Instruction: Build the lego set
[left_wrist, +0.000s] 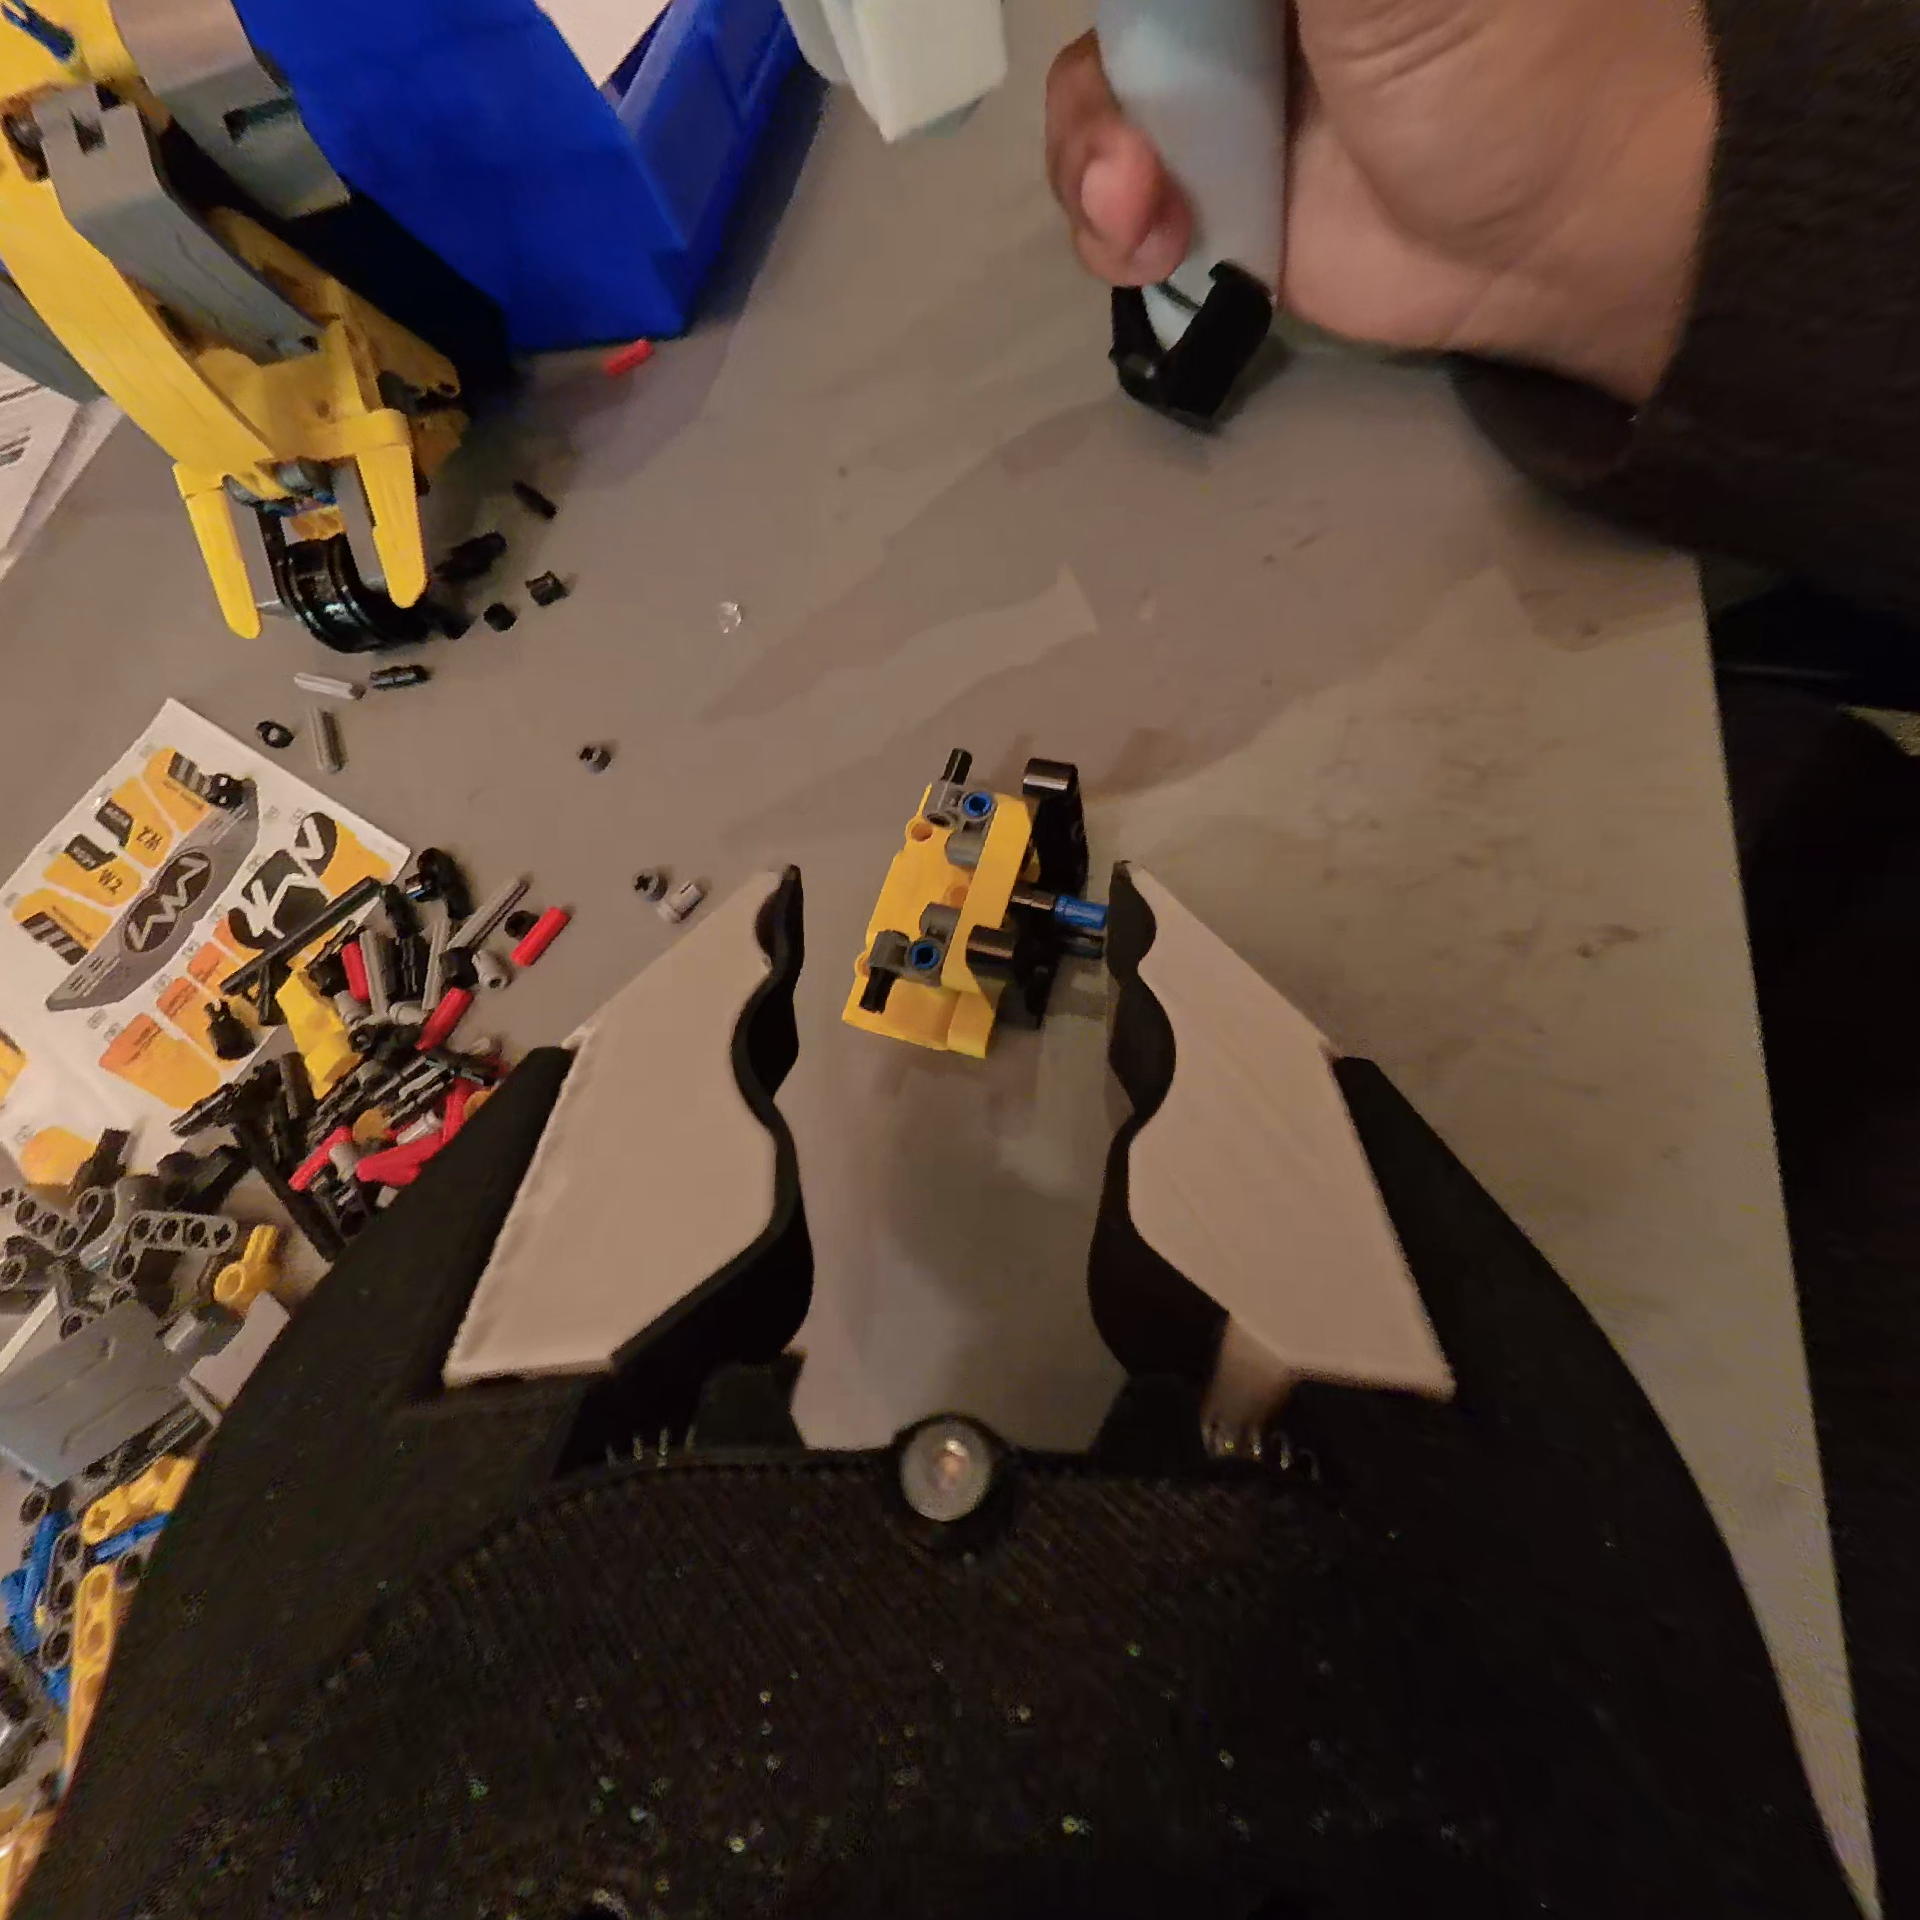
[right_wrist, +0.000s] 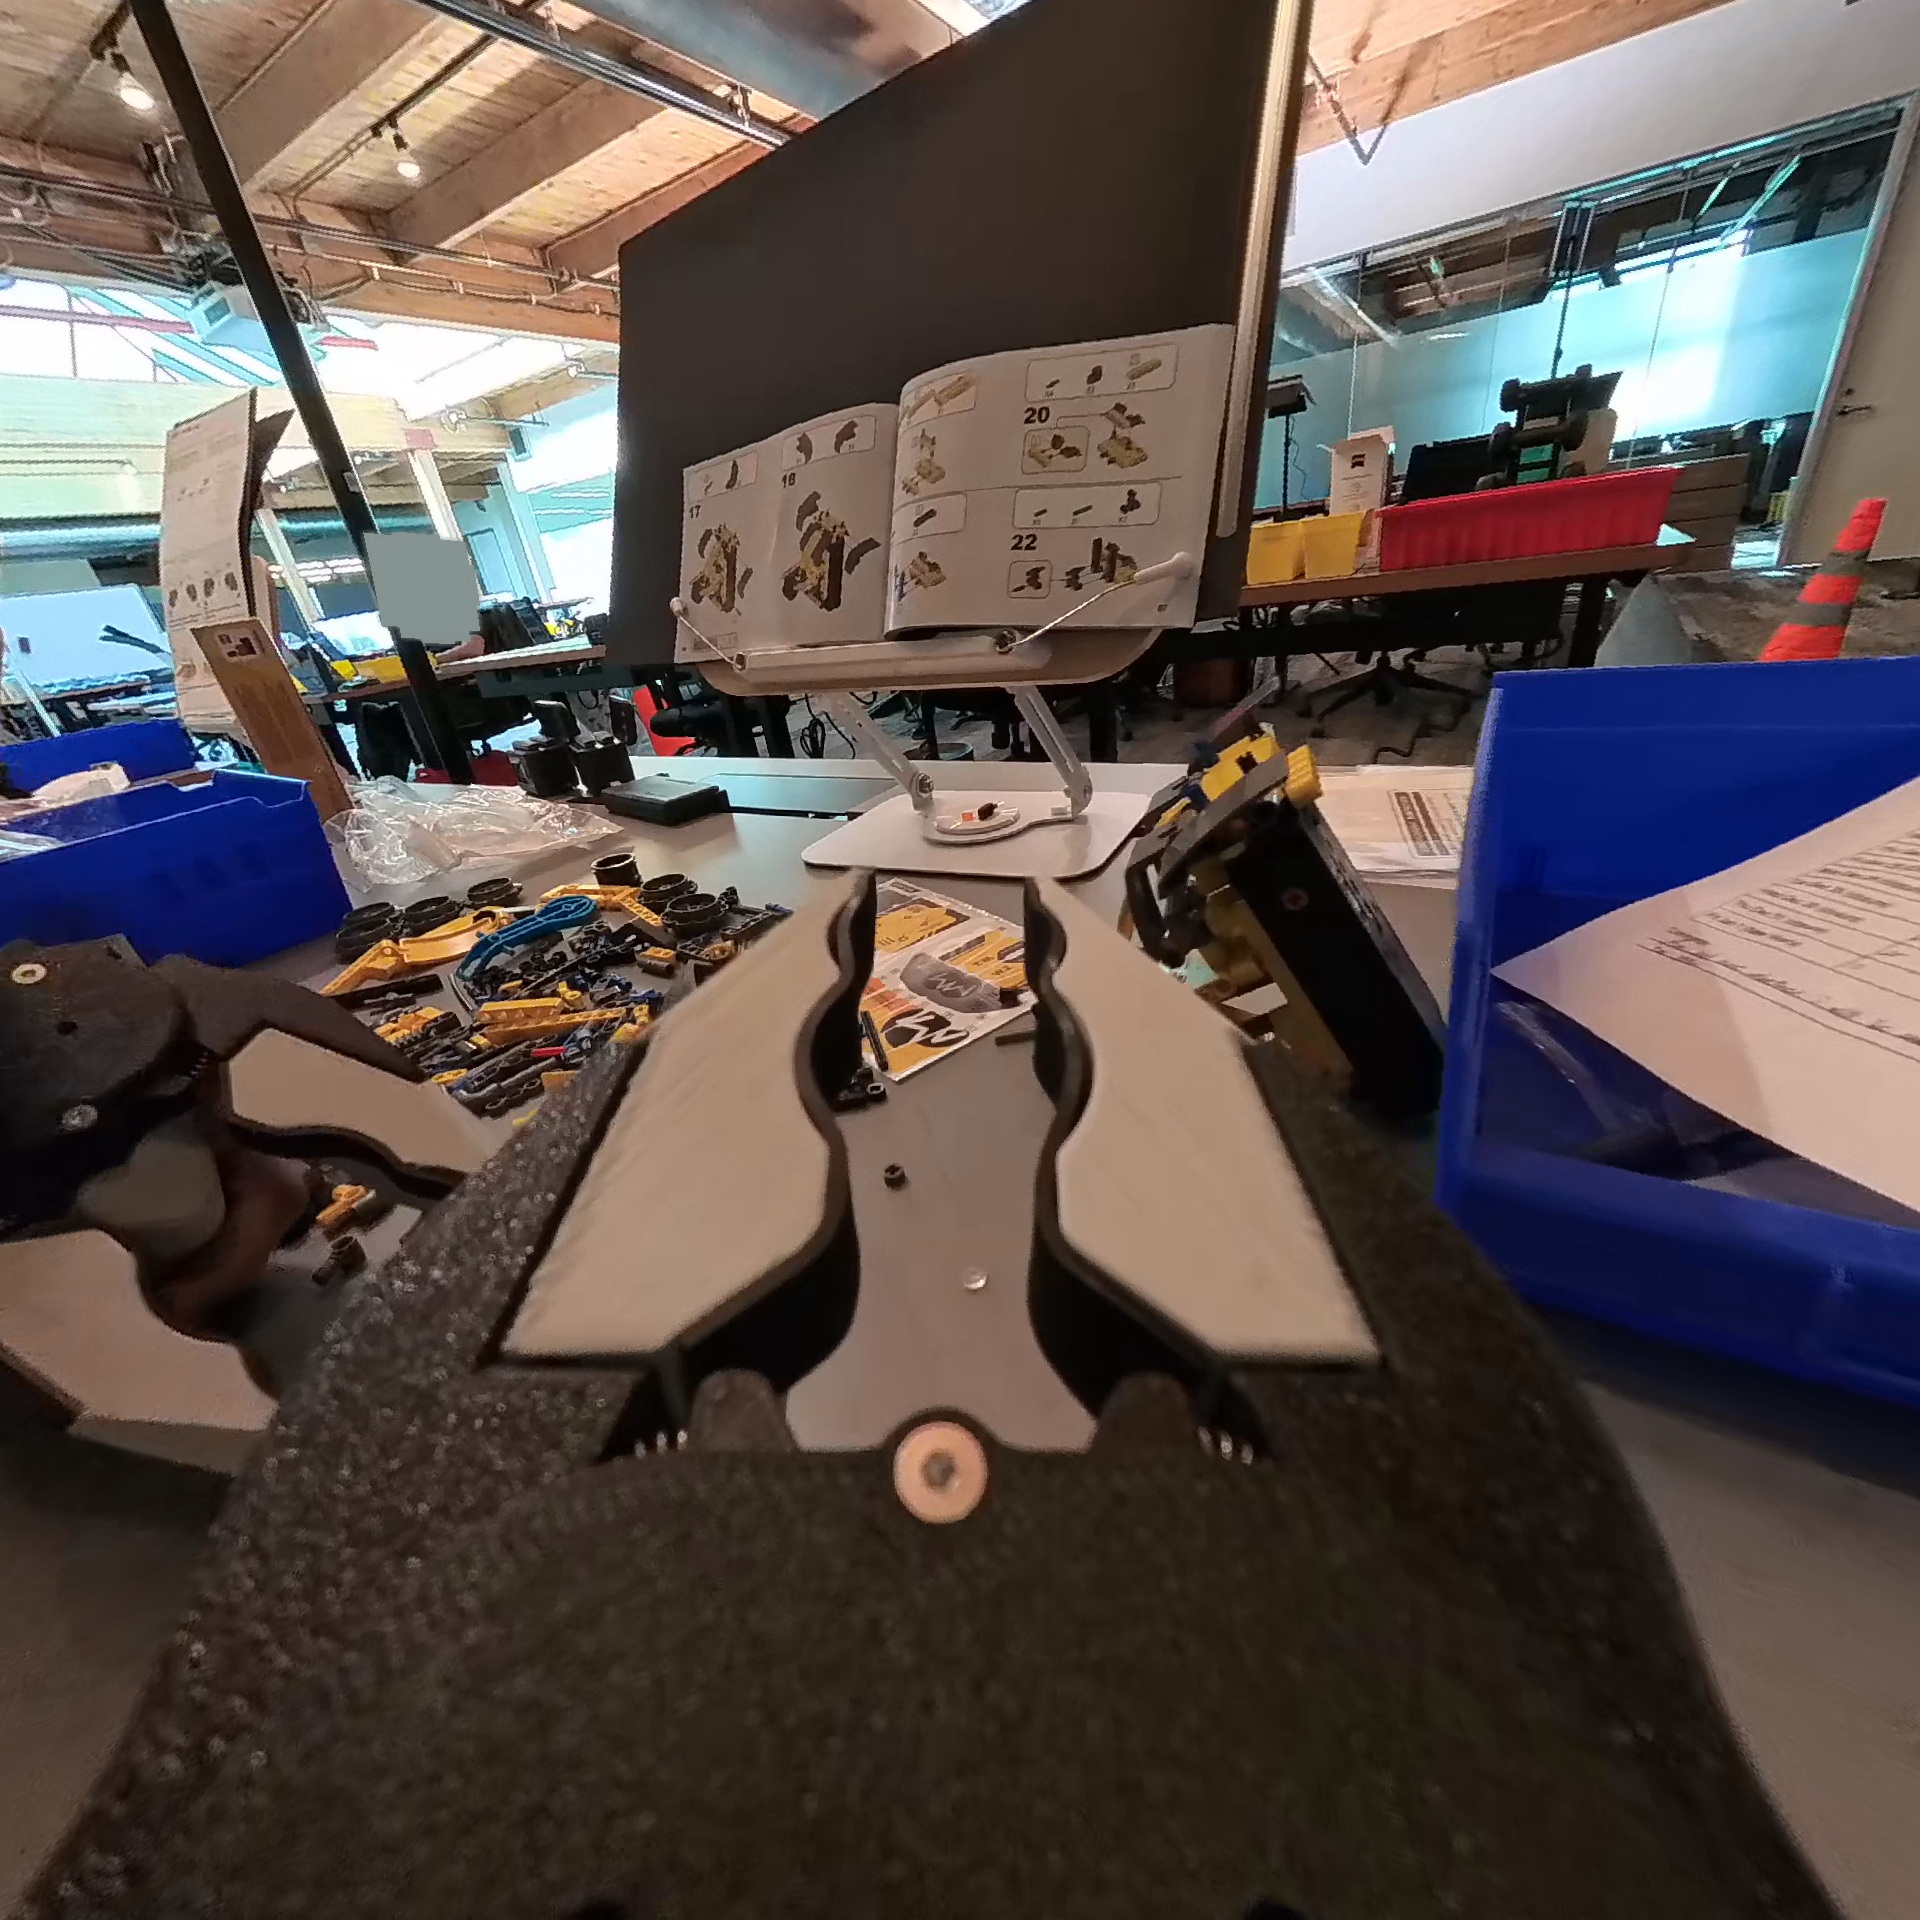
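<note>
left wrist view: loose parts pile (left_wrist: 343, 1049) and sticker sheet (left_wrist: 166, 894) at left on the grey table (left_wrist: 1351, 935). left gripper (left_wrist: 954, 914) points down with jaws apart, holding nothing; small yellow-black sub-assembly (left_wrist: 971, 914) sits on the table between the fingertips, seemingly untouched. a hand (left_wrist: 1455, 177) grips the other tool's handle at upper right. right wrist view: right gripper (right_wrist: 943, 914) is raised, jaws apart and empty, facing the sticker sheet, open instruction booklet (right_wrist: 935, 499) on a stand, larger yellow model (right_wrist: 1247, 914), blue bin (right_wrist: 1662, 1195).
</note>
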